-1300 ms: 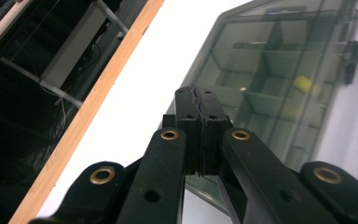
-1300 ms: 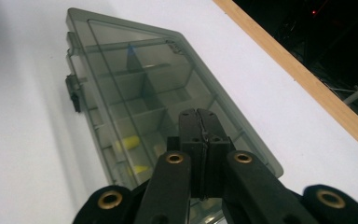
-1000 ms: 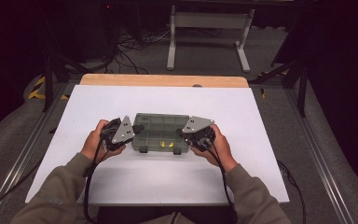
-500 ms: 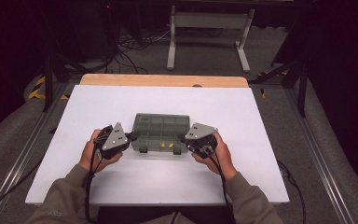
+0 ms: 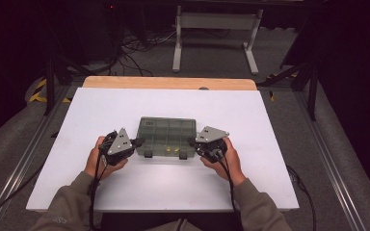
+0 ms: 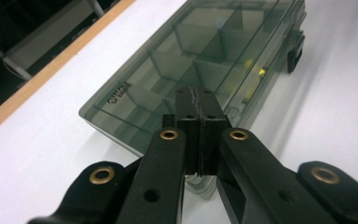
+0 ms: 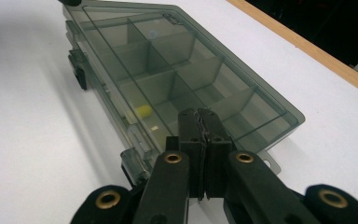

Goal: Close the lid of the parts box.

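A smoky clear compartment box (image 5: 166, 137) lies shut in the middle of the white table (image 5: 270, 120), its two dark latches facing the person. Small yellow pieces (image 7: 143, 111) sit in a front compartment. My left gripper (image 5: 138, 142) is shut with nothing in it, and its tips are at the box's left end. In the left gripper view the closed jaws (image 6: 196, 93) lie over the lid's (image 6: 205, 51) near corner. My right gripper (image 5: 191, 141) is likewise shut and empty at the box's right end, and in the right gripper view its tips (image 7: 199, 114) are over the lid (image 7: 168, 70).
A wooden strip (image 5: 168, 83) runs along the table's far edge. Beyond it a white metal stand (image 5: 214, 33) and cables lie on the dark floor. Metal rails (image 5: 327, 163) flank the table.
Both grippers have drawn back a little toward the person along the box's ends. The box has stayed in place.
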A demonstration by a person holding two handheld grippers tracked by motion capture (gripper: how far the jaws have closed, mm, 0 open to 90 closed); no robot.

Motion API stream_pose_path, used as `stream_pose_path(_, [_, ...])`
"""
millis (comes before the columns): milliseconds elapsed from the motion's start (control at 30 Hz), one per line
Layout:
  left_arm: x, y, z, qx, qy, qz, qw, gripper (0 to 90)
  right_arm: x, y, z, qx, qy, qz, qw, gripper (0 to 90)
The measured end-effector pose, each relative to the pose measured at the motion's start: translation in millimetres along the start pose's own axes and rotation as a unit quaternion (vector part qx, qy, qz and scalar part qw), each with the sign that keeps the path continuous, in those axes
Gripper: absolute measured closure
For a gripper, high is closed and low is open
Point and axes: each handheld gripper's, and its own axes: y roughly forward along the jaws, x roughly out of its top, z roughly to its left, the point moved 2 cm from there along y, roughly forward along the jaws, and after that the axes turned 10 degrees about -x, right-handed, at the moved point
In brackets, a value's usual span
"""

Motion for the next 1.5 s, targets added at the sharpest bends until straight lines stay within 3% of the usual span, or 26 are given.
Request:
stream_pose_path(267, [-6.2, 8.7, -0.9, -0.002, -0.006, 0.006, 1.0, 89.9, -7.3, 5.9, -0.6, 0.0, 0.006, 0.009, 0.9999, 89.3])
stream_pose_path(667, [-13.1, 8.7, 4.1, -0.003, -0.027, -0.013, 0.9995, 89.8, -9.9, 7.2, 0.6, 0.004, 0.015, 0.003, 0.9999, 89.7])
stream_pose_path(933, [-17.7, 11.3, 6.5, 0.001, -0.019, 0.003, 0.9998, 89.7, -13.5, 10.6, 5.1, 0.002, 0.008, 0.004, 1.0, 90.0])
stream_pose_path(1067, [-21.5, 11.4, 9.1, -0.007, -0.032, -0.012, 0.9994, 89.7, -15.5, 10.5, 5.5, 0.001, 0.012, -0.002, 0.9999, 90.0])
stream_pose_path(1200, [-21.4, 12.0, 7.3, 0.001, -0.025, -0.01, 0.9996, 89.8, -17.0, 11.2, 5.4, 0.004, 0.022, -0.008, 0.9997, 89.9])
stream_pose_path(1500, [-23.2, 13.5, 7.6, 0.0, -0.029, -0.02, 0.9994, 89.7, -18.7, 12.5, 4.1, 0.015, 0.038, -0.015, 0.9991, 88.8])
